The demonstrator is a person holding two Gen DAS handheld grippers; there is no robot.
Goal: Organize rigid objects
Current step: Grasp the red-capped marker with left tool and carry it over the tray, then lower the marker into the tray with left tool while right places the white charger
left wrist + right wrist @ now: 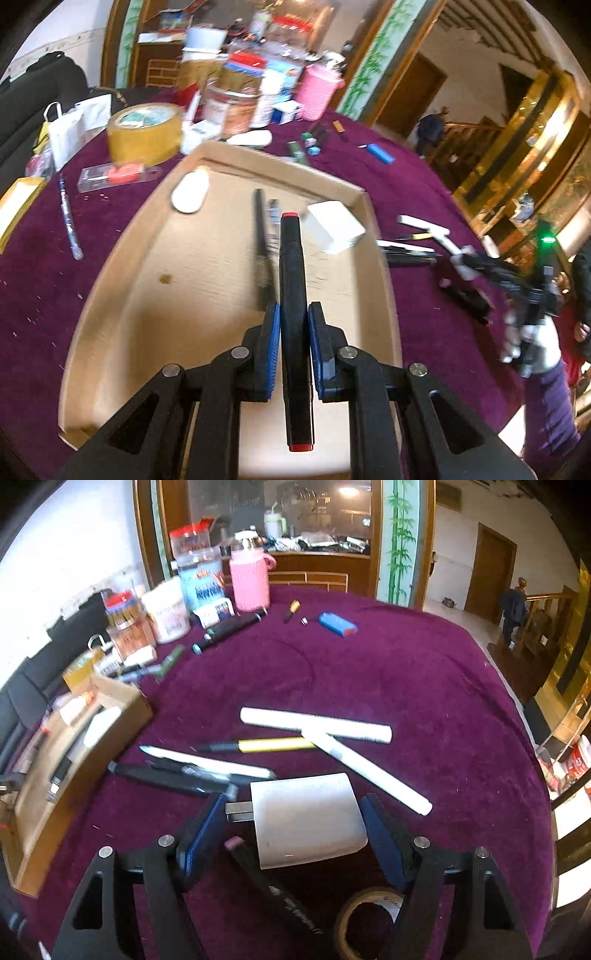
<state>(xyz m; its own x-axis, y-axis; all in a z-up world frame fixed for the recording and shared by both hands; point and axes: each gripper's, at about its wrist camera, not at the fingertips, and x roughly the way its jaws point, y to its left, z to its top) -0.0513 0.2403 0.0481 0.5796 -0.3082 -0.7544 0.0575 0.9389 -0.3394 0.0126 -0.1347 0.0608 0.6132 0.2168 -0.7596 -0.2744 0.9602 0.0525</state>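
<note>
The left gripper (293,343), clamped on a black marker (293,314), hovers over the cardboard tray (122,280) and should lower before releasing, while the right gripper (295,830) stands apart around a white charger (308,823), needing a square squeeze.

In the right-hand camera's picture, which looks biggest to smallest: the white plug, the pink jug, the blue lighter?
1. White plug, though it is nearest the camera, so unsure.
2. Pink jug.
3. Blue lighter.

Tape roll (364,921) partly hidden behind the right hand-held gripper (295,830) (lower rim cut by frame edge). Jar (231,107) labels blurred, unreadable; cardboard tray (110,266) near edge cropped.
</note>
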